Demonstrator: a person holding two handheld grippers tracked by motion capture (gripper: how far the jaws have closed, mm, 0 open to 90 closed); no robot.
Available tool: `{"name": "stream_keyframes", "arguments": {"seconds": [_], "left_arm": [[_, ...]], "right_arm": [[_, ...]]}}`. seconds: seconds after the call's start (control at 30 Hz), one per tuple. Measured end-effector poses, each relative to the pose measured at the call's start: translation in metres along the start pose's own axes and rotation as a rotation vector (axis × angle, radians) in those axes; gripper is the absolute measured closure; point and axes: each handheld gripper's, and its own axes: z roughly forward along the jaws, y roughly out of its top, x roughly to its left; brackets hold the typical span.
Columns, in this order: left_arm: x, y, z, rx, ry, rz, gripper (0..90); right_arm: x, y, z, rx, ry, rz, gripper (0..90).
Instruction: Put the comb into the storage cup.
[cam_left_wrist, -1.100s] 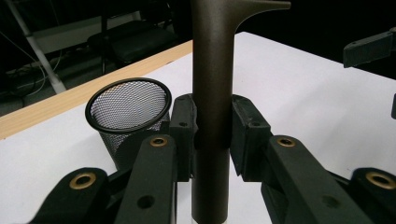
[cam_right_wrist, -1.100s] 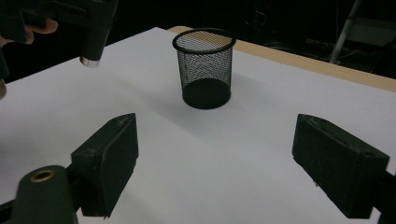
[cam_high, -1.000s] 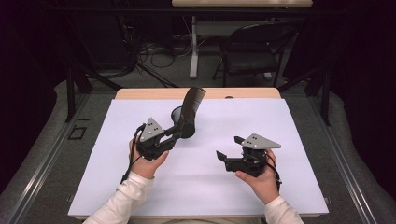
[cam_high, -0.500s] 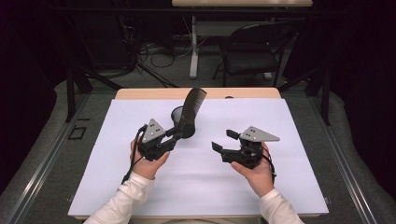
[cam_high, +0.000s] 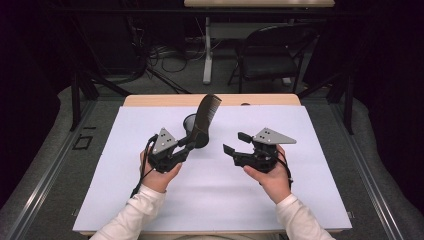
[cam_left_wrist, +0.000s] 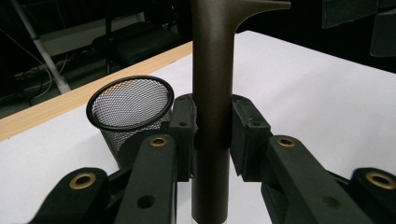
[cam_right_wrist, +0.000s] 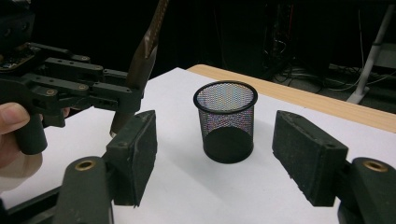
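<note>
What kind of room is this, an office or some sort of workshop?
Probably a lab or recording room rather than an office: a table with a white sheet, loose cables on the floor behind it, a folding chair, and a person working a comb and mesh cup with handheld grippers.

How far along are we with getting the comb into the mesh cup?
Done: the left claw is shut on the comb, lifted and upright. In hand: it holds beside the mesh cup; the right claw, jaws just closing, holds nothing. Left: the comb isn't in the empty cup yet.
</note>
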Motion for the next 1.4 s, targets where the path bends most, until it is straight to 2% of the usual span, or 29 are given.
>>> {"name": "stream_keyframes", "arguments": {"seconds": [0.23,0.33,0.5,0.6,0.87,1.07,1.4], "left_arm": [[0.0,0.0,0.0,-0.007,0.004,-0.001,72.5],[-0.001,-0.001,0.0,-0.011,0.005,0.001,72.6],[-0.001,-0.001,0.0,-0.014,0.006,0.003,72.6],[-0.001,-0.002,0.0,-0.012,0.005,0.0,72.6],[0.0,-0.002,0.001,-0.011,0.007,-0.003,72.5],[-0.001,-0.002,0.001,-0.01,0.008,-0.002,72.5],[-0.001,-0.002,0.001,-0.015,0.01,-0.003,72.5]], "right_arm": [[-0.001,0.012,0.004,0.03,0.031,0.008,30.8],[-0.003,0.017,0.006,0.042,0.048,0.028,30.8],[-0.007,0.026,0.008,0.077,0.059,0.089,30.2],[-0.01,0.03,0.01,0.086,0.045,0.091,28.7],[-0.017,0.033,0.014,0.115,0.046,0.116,30.0],[-0.016,0.034,0.014,0.137,0.052,0.112,30.3],[-0.016,0.038,0.016,0.157,0.059,0.134,30.5]]}}
